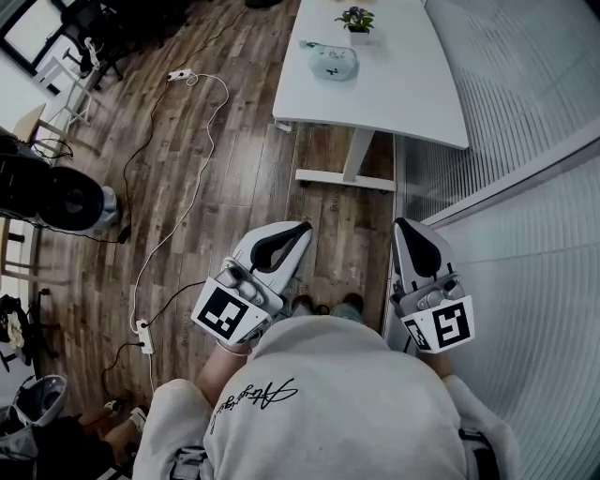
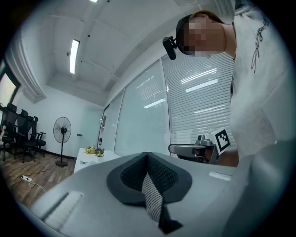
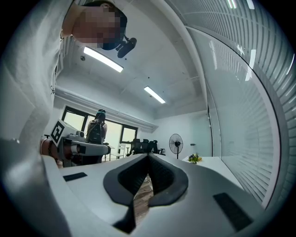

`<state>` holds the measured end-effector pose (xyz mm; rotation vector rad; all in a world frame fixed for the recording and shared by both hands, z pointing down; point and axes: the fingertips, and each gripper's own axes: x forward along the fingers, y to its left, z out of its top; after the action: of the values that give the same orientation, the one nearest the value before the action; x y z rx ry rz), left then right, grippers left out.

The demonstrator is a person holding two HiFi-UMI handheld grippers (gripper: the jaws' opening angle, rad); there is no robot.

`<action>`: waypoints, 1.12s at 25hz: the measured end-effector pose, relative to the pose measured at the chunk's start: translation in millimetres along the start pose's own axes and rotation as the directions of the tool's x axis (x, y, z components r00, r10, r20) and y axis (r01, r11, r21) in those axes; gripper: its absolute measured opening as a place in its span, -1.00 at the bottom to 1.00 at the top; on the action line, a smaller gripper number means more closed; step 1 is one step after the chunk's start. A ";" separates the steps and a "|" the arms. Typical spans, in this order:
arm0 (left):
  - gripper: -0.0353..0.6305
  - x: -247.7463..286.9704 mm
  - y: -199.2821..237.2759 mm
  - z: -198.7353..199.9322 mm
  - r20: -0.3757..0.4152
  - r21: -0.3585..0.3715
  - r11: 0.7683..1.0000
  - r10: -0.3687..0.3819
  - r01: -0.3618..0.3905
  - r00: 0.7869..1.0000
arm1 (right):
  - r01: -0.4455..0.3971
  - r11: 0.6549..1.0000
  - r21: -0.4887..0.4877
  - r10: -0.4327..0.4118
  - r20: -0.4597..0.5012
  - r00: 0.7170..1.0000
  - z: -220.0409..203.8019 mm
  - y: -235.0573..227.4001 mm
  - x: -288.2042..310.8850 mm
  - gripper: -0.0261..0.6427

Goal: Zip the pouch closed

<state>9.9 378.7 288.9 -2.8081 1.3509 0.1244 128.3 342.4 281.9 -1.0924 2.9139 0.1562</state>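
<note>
The pouch (image 1: 333, 63) is pale blue and rounded, lying on the white table (image 1: 412, 84) far ahead of me in the head view. Both grippers are held level in front of the person's body, well short of the table. My left gripper (image 1: 302, 229) has its jaws together with nothing between them, as the left gripper view (image 2: 148, 156) confirms. My right gripper (image 1: 404, 226) is likewise shut and empty, its dark pads (image 3: 159, 173) meeting at the tip. Each gripper shows side-on in the other's view: the right gripper (image 2: 196, 150) and the left gripper (image 3: 81, 148).
A small potted plant (image 1: 356, 19) stands on the table behind the pouch. A glass wall with blinds (image 1: 525, 112) runs along the right. White cables and a power strip (image 1: 145, 336) lie on the wooden floor at left, near a fan (image 1: 70, 199). Office chairs (image 2: 18, 134) stand at the far left.
</note>
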 end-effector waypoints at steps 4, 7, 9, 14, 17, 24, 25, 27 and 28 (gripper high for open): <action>-0.89 -12.9 13.8 2.5 -0.001 -0.008 1.000 0.013 -0.013 1.000 | 0.005 1.000 0.006 -0.005 -0.004 1.000 -1.3 12.0 11.5 -0.92; -0.89 -23.0 23.8 0.8 -0.012 -0.001 1.000 0.005 -0.005 1.000 | 0.017 1.000 0.015 -0.017 -0.010 1.000 -2.1 20.0 22.4 -0.92; -0.89 -27.8 30.4 0.6 -0.012 -0.008 1.000 0.000 0.000 1.000 | 0.031 0.999 0.019 -0.030 -0.020 0.999 -3.8 23.9 29.4 -0.92; -0.89 -39.7 43.9 -2.8 -0.015 -0.017 1.000 -0.021 0.021 1.000 | 0.053 0.998 0.019 -0.052 -0.029 0.998 -3.2 36.8 41.5 -0.92; -0.89 -41.9 49.4 -5.5 -0.015 -0.028 0.999 -0.023 0.022 1.000 | 0.053 0.998 0.015 -0.053 -0.039 0.998 -3.6 42.1 45.2 -0.92; -0.89 -34.2 57.5 -11.2 -0.019 -0.043 0.999 -0.012 0.011 1.000 | 0.047 0.999 0.022 -0.046 -0.053 0.998 -9.8 36.2 54.7 -0.92; -0.89 -32.1 59.4 -12.2 -0.020 -0.044 0.999 -0.009 0.008 1.000 | 0.045 0.999 0.026 -0.044 -0.051 0.998 -10.8 34.5 57.3 -0.92; -0.89 -26.5 62.8 -14.0 -0.019 -0.045 0.999 -0.002 0.001 1.000 | 0.042 0.999 0.034 -0.041 -0.046 0.998 -13.4 29.2 61.1 -0.92; -0.89 -23.3 64.8 -13.2 -0.012 -0.043 0.999 0.009 -0.009 1.000 | 0.050 0.998 0.039 -0.049 -0.041 0.998 -14.2 24.6 62.2 -0.92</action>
<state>-54.3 355.6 304.9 -2.8424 1.3799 0.1388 65.4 318.8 294.5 -1.1741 2.9078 0.0747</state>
